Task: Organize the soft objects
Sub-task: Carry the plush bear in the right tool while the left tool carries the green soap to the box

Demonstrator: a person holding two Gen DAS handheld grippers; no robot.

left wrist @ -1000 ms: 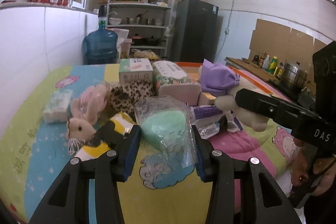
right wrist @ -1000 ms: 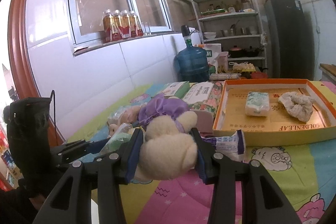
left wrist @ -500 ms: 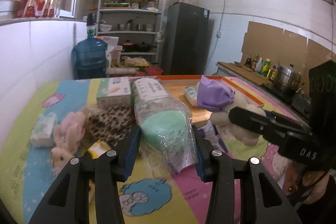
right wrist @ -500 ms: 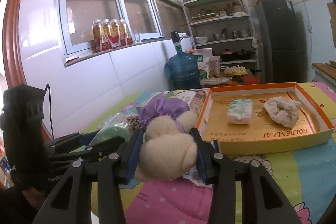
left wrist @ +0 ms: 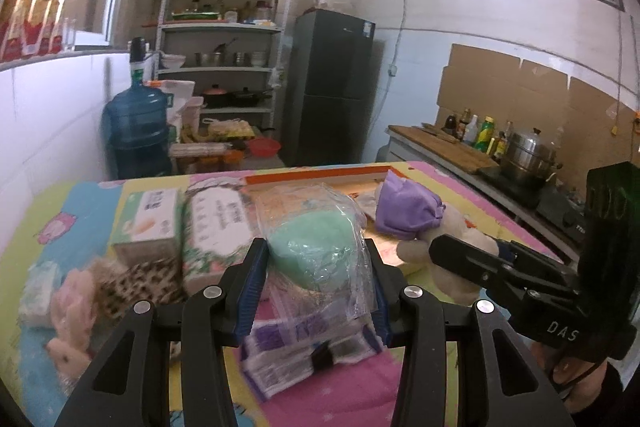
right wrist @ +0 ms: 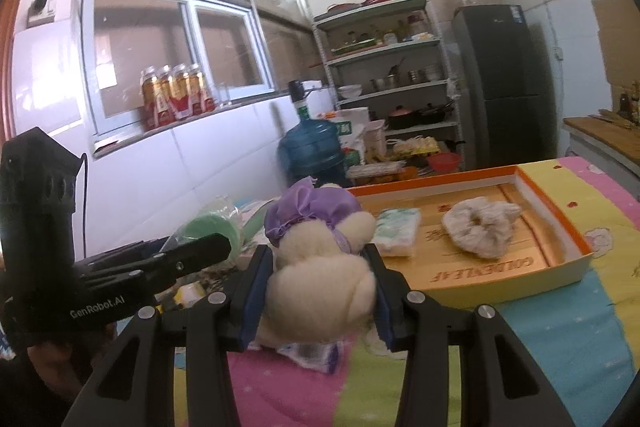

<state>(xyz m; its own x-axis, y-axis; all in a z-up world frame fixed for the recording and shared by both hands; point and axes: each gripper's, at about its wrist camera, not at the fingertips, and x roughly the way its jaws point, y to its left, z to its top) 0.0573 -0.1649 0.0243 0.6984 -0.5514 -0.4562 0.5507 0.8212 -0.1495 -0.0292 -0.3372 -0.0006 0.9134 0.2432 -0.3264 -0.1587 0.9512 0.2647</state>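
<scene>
With both loads lifted since a second ago, left claw (left wrist: 316, 263) clamps the bagged green sponge (left wrist: 316, 247), right claw (right wrist: 322, 291) the plush bear (right wrist: 320, 283); apparently bound for the orange tray (right wrist: 568, 235)

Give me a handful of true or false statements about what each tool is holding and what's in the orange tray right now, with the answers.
1. The left tool is shut on a green sponge in a plastic bag. True.
2. The right tool is open with nothing between its fingers. False: it is shut on a cream plush toy with a purple cap.
3. The orange tray holds a tissue pack and a whitish scrunchie. True.
4. The leopard-print item lies inside the tray. False: it lies on the colourful cloth, beside a pink plush.
</scene>
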